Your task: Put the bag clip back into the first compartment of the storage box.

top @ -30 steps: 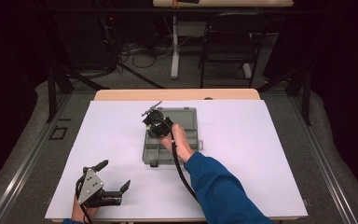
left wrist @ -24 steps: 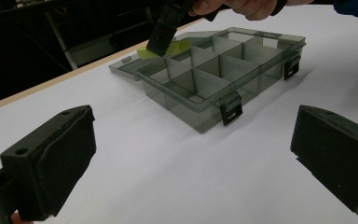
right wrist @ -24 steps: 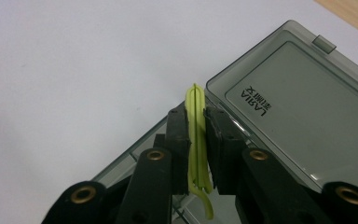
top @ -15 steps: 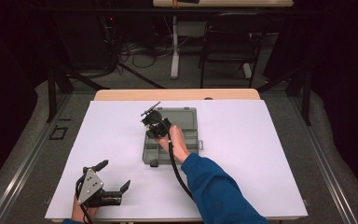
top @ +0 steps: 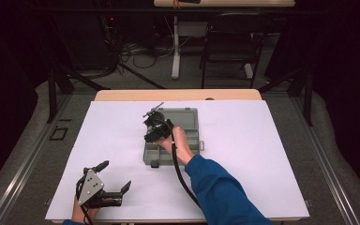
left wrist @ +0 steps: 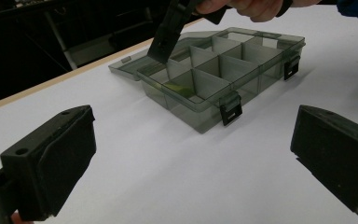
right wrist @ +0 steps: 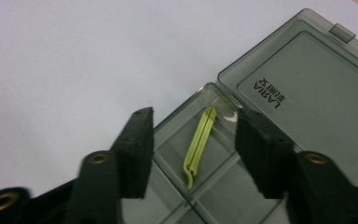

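Claw (right wrist: 191,140) on my right has just been opening; its jaws stand apart over the green clip (right wrist: 199,142) and do not touch it. Clip lies in a corner pocket of the grey box (top: 187,117) on the white worktop (top: 262,154). My left claw (top: 115,176) rests wide open, well apart.

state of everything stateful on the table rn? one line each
organizer box: lid open, laid flat behind it; front latches undone
green clip: lying loose in a corner compartment, not gripped
right tongs: jaws just opened, apart over the clip, pads off it
left tongs: open, nothing between the jaws, low over the white table
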`<state>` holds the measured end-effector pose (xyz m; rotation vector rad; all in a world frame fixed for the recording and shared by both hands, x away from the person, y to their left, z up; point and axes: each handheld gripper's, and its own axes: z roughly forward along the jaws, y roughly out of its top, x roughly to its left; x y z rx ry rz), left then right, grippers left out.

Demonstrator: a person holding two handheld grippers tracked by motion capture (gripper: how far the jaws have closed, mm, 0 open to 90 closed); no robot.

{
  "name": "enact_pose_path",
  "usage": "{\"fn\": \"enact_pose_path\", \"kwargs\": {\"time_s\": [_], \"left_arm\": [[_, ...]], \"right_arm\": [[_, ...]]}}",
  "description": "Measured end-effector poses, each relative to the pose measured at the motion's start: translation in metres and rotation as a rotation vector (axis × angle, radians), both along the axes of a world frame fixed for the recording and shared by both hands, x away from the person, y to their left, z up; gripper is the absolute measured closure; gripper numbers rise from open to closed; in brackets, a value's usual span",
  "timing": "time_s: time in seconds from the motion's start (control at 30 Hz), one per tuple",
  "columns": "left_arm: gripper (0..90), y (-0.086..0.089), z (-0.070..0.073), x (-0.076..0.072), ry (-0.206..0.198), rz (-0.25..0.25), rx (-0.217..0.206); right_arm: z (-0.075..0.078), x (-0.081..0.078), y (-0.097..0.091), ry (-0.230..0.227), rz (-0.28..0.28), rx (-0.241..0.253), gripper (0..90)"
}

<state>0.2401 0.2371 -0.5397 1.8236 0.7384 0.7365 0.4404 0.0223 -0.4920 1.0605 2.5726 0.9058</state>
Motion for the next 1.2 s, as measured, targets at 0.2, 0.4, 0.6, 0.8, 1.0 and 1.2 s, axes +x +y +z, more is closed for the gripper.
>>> {"fn": "enact_pose_path", "kwargs": {"time_s": [0.2, 0.4, 0.6, 0.8, 1.0, 1.2], "left_arm": [[0.2, -0.002, 0.000, 0.002, 0.001, -0.002, 0.003], [0.1, -0.002, 0.000, 0.002, 0.002, -0.001, 0.002], [0.1, -0.003, 0.000, 0.002, 0.000, -0.006, 0.002], [0.2, -0.002, 0.000, 0.001, 0.000, -0.004, 0.002], [0.1, -0.001, 0.000, 0.000, 0.002, 0.001, 0.000], [0.2, -0.002, 0.000, 0.001, 0.002, 0.000, 0.006]], "right_arm": [[0.004, -0.010, -0.013, -0.016, 0.033, 0.028, 17.1], [0.009, -0.019, -0.026, -0.030, 0.063, 0.042, 8.8], [0.013, -0.030, -0.040, -0.060, 0.086, 0.065, 3.6], [0.017, -0.045, -0.057, -0.094, 0.100, 0.090, 1.2], [0.020, -0.060, -0.076, -0.131, 0.103, 0.105, 0.6], [0.019, -0.079, -0.099, -0.158, 0.094, 0.104, 0.6]]}}
